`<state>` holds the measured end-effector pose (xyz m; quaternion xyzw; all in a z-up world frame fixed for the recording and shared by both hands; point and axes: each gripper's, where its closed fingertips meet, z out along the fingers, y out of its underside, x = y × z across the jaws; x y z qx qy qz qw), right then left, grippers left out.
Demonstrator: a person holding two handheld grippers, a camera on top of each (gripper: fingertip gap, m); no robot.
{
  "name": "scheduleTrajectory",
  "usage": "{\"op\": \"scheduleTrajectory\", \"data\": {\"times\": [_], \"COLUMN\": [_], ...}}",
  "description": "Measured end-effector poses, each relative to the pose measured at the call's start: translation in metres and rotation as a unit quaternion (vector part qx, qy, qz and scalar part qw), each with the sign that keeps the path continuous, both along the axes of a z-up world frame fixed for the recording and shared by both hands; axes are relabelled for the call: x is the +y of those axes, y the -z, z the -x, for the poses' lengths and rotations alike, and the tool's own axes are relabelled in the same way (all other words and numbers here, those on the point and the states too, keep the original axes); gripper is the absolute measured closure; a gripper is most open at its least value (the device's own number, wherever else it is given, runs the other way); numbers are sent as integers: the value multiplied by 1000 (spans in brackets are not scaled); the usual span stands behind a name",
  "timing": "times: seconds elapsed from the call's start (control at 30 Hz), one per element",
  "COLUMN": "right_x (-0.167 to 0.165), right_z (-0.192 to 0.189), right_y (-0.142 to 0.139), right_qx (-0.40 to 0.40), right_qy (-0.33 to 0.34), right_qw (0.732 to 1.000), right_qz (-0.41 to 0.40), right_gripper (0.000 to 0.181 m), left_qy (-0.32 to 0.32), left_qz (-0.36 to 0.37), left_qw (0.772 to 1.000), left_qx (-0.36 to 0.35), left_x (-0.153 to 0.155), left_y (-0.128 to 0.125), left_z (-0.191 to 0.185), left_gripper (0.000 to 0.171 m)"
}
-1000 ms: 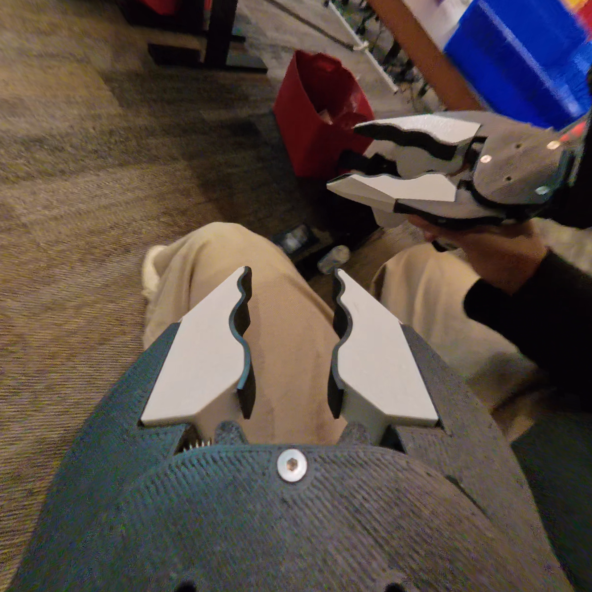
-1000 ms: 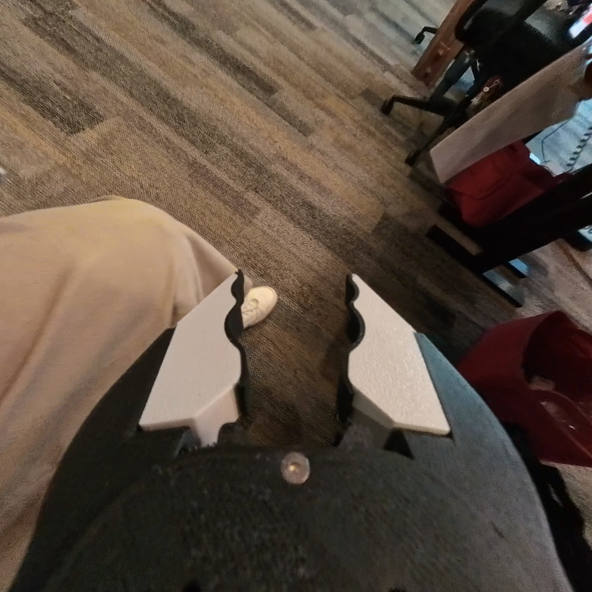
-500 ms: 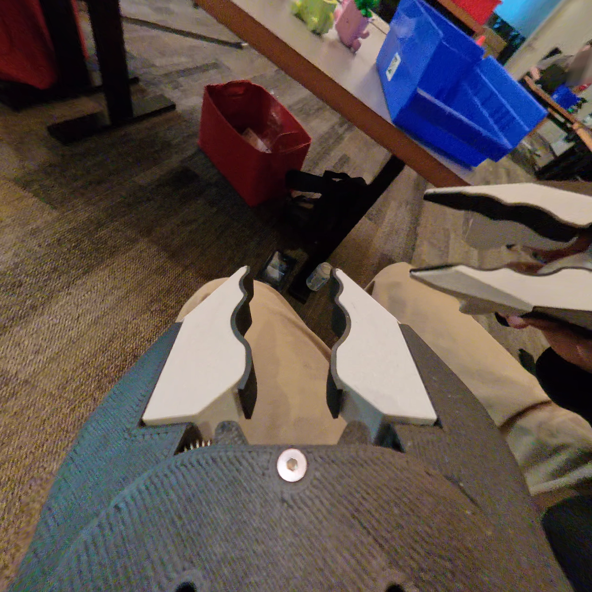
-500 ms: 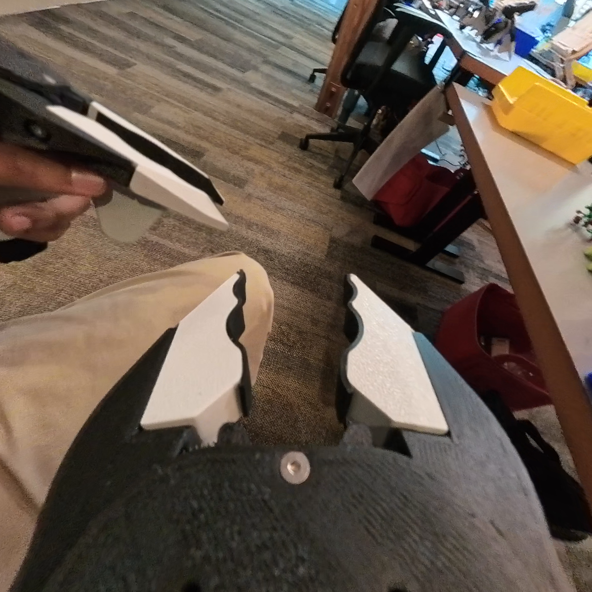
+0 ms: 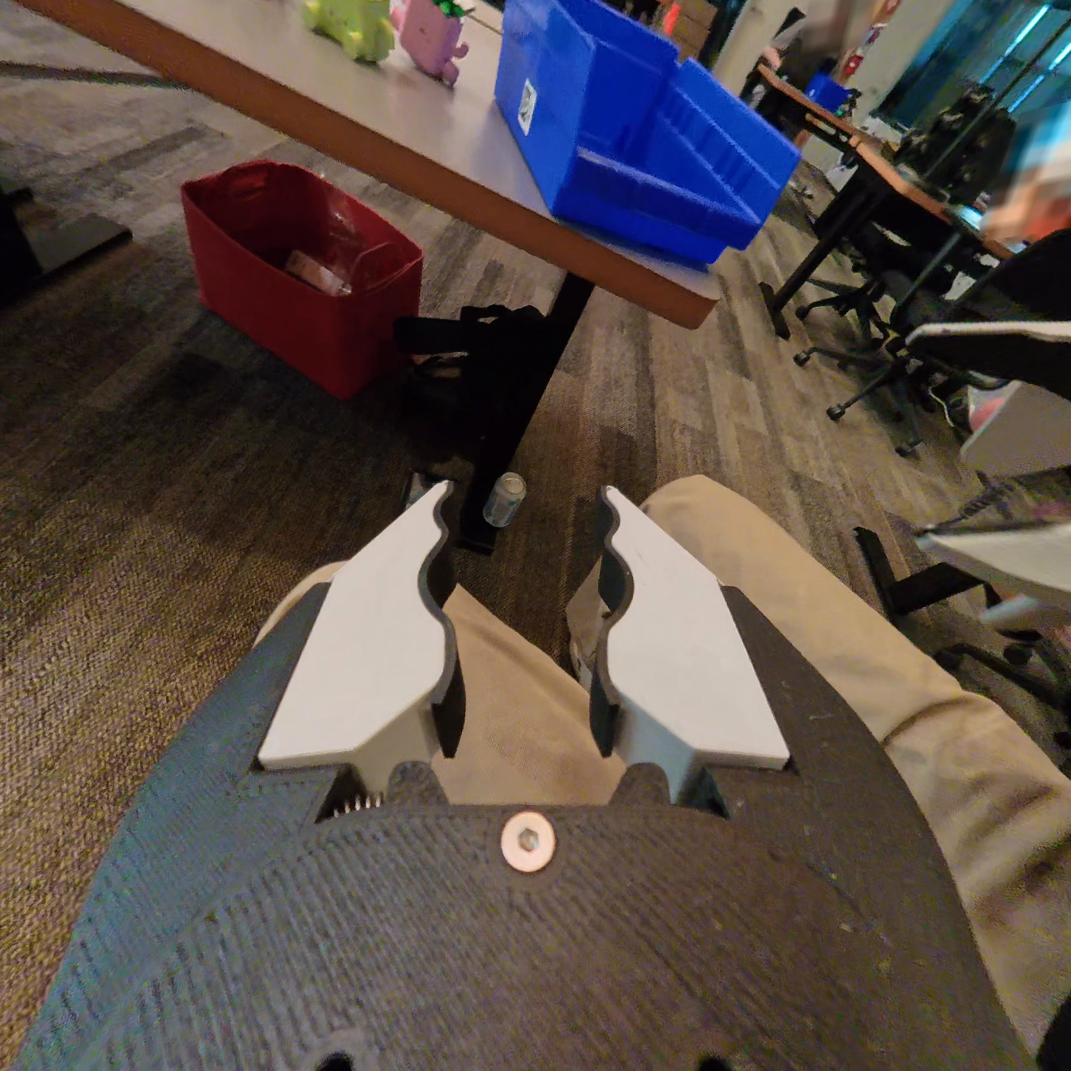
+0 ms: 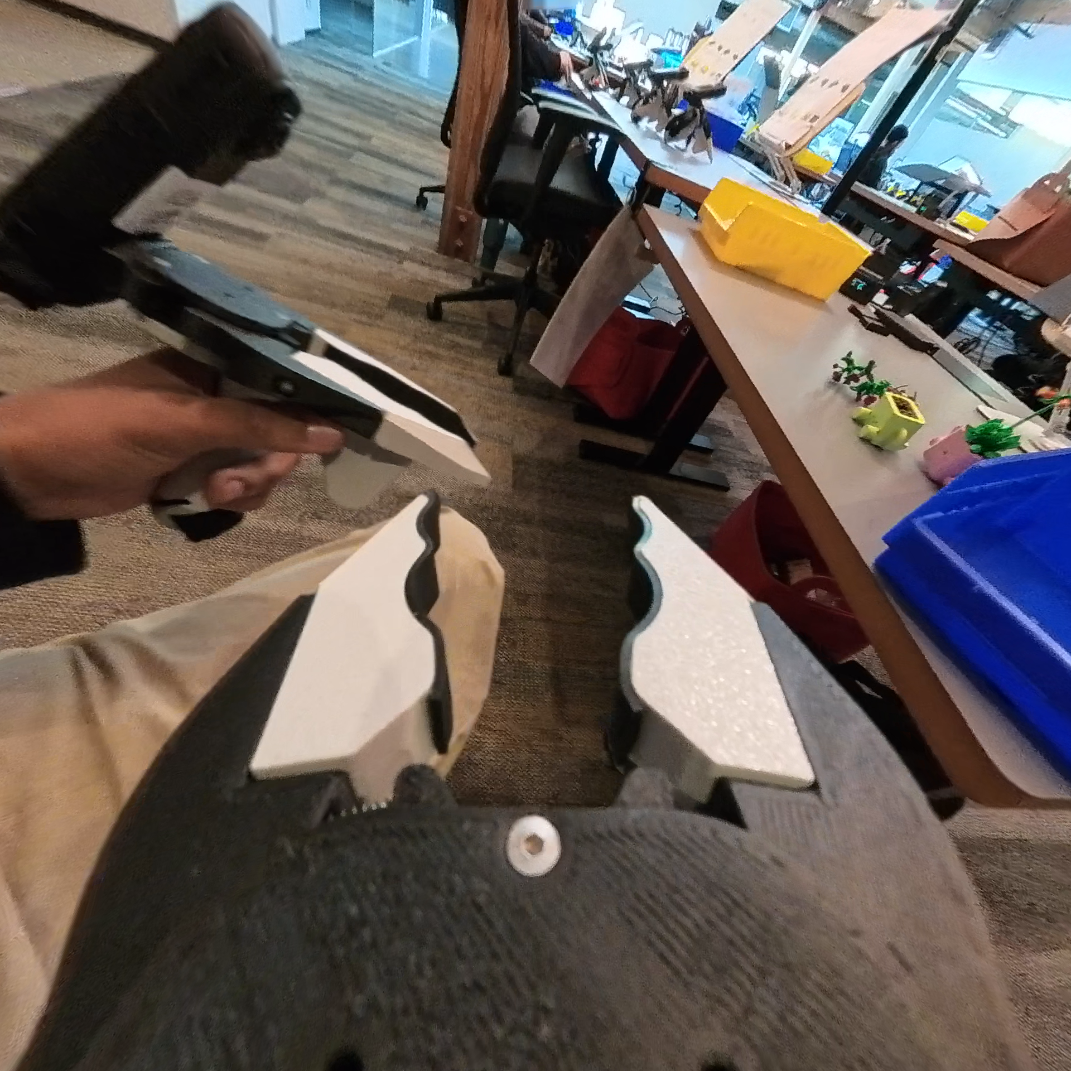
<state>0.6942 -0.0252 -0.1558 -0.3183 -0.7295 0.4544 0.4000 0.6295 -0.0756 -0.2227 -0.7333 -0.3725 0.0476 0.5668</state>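
Both tools, left tool (image 5: 524, 498) and right tool (image 6: 533, 504), gape empty above khaki knees (image 5: 510, 695).

No legible writing; only a small label (image 5: 526, 108) on the blue bin (image 5: 631, 133)

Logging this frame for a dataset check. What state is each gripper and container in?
left gripper: open, empty, above the person's knees.
right gripper: open, empty, over the carpet.
red bin: upright on the floor, some contents inside.
blue bins: on the table's end.
can: on the floor by the table leg.
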Motion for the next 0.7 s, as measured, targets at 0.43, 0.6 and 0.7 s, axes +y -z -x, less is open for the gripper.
{"op": "scheduleTrajectory", "data": {"times": [0.43,0.6,0.7], "right_x": [71,86,85], "right_z": [-69,-79,-81], "right_y": [-21,-42,-37], "right_qx": [23,57,52], "right_qy": [127,165,188], "right_qw": [991,979,977], "right_qz": [26,102,85], "right_gripper": [124,141,143], "left_qy": [144,176,186], "left_qz": [-49,-10,-8], "left_qw": [988,984,983], "left_qx": [-32,2,-5], "left_x": [69,92,96], "left_y": [-15,-10,-8], "left_z": [-48,-42,-38], "left_gripper": [125,124,124]}}
